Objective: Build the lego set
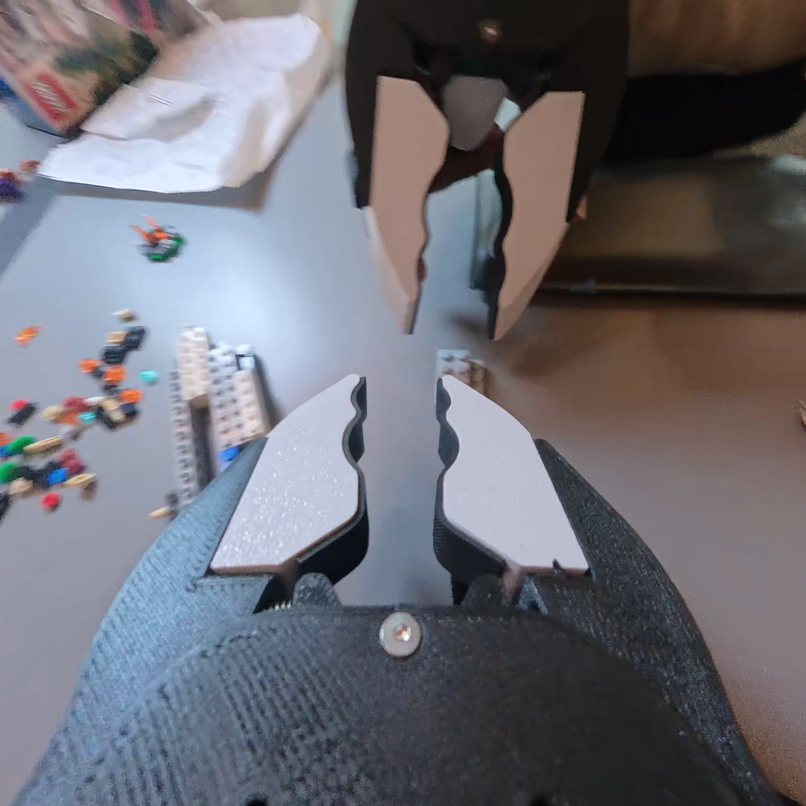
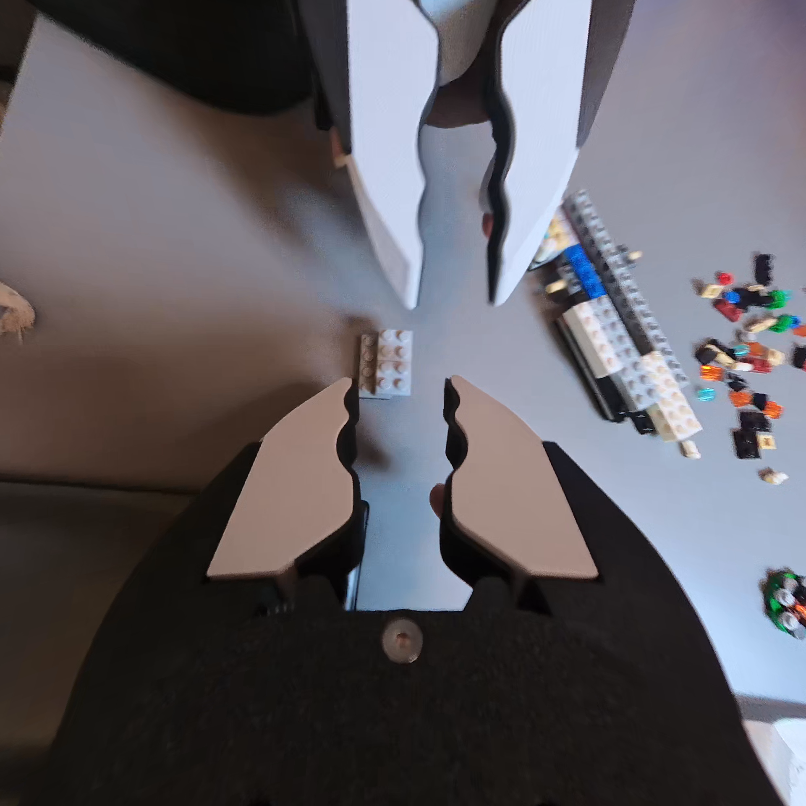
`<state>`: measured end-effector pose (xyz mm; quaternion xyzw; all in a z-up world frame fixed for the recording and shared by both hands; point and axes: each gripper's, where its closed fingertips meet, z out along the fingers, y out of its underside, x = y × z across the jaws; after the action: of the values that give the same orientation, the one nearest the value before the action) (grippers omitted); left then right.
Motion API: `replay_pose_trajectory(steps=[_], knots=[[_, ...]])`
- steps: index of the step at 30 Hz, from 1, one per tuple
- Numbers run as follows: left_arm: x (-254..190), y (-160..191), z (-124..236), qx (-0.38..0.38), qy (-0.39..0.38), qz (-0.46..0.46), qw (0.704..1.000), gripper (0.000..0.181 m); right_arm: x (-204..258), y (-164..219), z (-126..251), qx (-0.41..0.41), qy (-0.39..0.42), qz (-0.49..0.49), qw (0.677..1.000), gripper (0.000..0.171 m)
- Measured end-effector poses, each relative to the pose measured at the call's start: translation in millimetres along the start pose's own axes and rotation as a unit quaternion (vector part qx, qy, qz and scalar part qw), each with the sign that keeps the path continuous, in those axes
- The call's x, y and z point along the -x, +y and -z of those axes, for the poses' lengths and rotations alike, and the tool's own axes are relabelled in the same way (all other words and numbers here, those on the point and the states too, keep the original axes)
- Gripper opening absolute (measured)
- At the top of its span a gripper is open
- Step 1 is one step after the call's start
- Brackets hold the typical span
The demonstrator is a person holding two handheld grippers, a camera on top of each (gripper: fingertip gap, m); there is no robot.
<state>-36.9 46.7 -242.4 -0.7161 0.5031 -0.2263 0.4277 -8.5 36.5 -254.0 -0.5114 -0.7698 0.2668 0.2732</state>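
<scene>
A small white and grey brick assembly (image 2: 386,364) lies on the grey table between the two grippers; it also shows in the left wrist view (image 1: 458,366) just beyond my left gripper's right fingertip. My left gripper (image 1: 401,379) is open and empty above the table. My right gripper (image 2: 399,381) is open and empty, its left fingertip right next to the assembly. Each gripper faces the other: the right one (image 1: 451,333) shows in the left wrist view, the left one (image 2: 453,303) in the right wrist view. A long partly built model of white, grey, black and blue bricks (image 2: 619,331) lies beside them, also in the left wrist view (image 1: 213,401).
Several loose small pieces in many colours (image 1: 74,427) are scattered past the long model, also in the right wrist view (image 2: 750,349). A small green and orange build (image 1: 159,242) stands apart. White paper bags (image 1: 196,117) and the set's box (image 1: 56,65) lie at the far side. The table edge (image 1: 610,288) is near. The grippers are tip to tip, or close to it.
</scene>
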Motion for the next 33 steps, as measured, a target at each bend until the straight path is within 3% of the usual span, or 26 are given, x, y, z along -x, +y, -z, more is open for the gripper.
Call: replay_pose_trajectory(steps=[4, 7, 10, 17, 22, 24, 27, 33], knots=[[95, -1, 34, -0.037, -0.136, 0.07, 0.988, 0.025, -26, -18, 23, -0.083, 0.045, -0.035, 0.995, 0.033], [172, 40, 42, 0.024, -0.198, 0.115, 0.973, 0.029, -30, -25, 26, -0.147, 0.035, -0.064, 0.986, 0.029], [213, 69, 36, 0.069, -0.195, 0.098, 0.974, 0.032, -22, -25, 23, -0.171, -0.005, -0.091, 0.981, 0.028], [225, 86, 15, 0.16, -0.099, 0.069, 0.98, 0.036, -14, -25, 20, -0.171, -0.031, -0.083, 0.981, 0.028], [224, 85, 12, 0.192, -0.061, 0.075, 0.977, 0.029, -16, -20, 17, -0.162, -0.033, -0.087, 0.982, 0.028], [222, 85, 11, 0.202, -0.053, 0.081, 0.975, 0.024, -16, -19, 16, -0.157, -0.031, -0.086, 0.983, 0.028], [220, 86, 11, 0.213, -0.064, 0.088, 0.971, 0.0, -15, -19, 14, -0.154, -0.029, -0.083, 0.984, 0.027], [197, 86, 26, 0.204, -0.076, 0.116, 0.969, 0.0, -17, -22, 18, -0.158, -0.013, -0.077, 0.984, 0.026]])
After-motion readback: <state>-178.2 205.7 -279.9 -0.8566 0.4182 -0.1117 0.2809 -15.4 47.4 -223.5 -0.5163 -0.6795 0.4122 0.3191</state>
